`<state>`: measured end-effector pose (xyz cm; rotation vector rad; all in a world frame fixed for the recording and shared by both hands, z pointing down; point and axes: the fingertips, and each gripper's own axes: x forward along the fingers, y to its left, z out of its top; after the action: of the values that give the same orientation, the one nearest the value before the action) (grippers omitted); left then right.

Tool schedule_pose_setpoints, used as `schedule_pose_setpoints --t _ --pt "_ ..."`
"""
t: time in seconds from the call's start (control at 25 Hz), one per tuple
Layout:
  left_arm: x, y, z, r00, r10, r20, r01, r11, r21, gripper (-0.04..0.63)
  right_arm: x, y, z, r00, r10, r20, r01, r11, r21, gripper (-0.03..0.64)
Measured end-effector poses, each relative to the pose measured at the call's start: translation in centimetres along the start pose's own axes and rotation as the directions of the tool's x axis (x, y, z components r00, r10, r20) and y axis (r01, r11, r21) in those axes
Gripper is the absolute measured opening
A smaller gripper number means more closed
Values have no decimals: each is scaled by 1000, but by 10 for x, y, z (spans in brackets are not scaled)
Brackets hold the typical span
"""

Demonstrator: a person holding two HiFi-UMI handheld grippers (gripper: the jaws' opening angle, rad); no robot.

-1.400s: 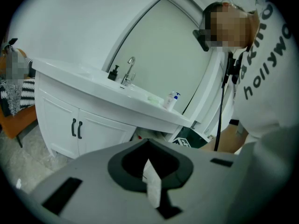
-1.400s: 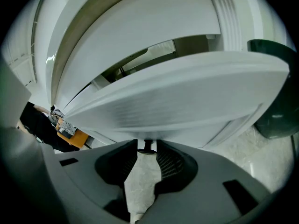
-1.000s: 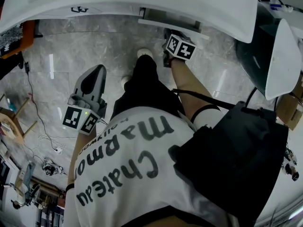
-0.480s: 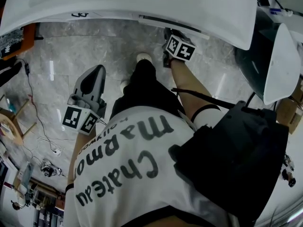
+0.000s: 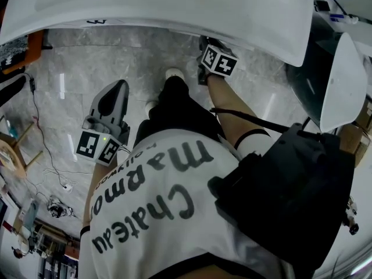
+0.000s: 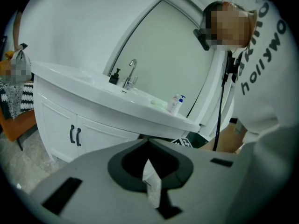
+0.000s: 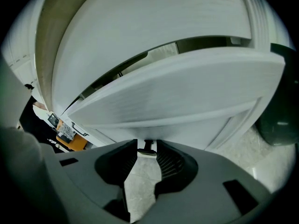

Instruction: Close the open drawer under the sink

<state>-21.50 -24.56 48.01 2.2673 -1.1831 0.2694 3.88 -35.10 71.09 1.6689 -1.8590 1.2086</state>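
Seemingly final push | right gripper pinches drawer handle | next: press ahead until flush, release | left gripper pressed together, idle

Even, cool light nearly washes out the white sink counter; the floor below it carries pale glare streaks. Every view bows at its edges, and both gripper views darken to black corners.
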Motion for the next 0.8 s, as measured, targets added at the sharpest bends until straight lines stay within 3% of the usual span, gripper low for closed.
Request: schedule_pose_setpoints --t 0.8 --pt "13 -4 -1 999 44 17 -43 999 -22 9 8 -3 15 999 1 32 -2 1000 18 135"
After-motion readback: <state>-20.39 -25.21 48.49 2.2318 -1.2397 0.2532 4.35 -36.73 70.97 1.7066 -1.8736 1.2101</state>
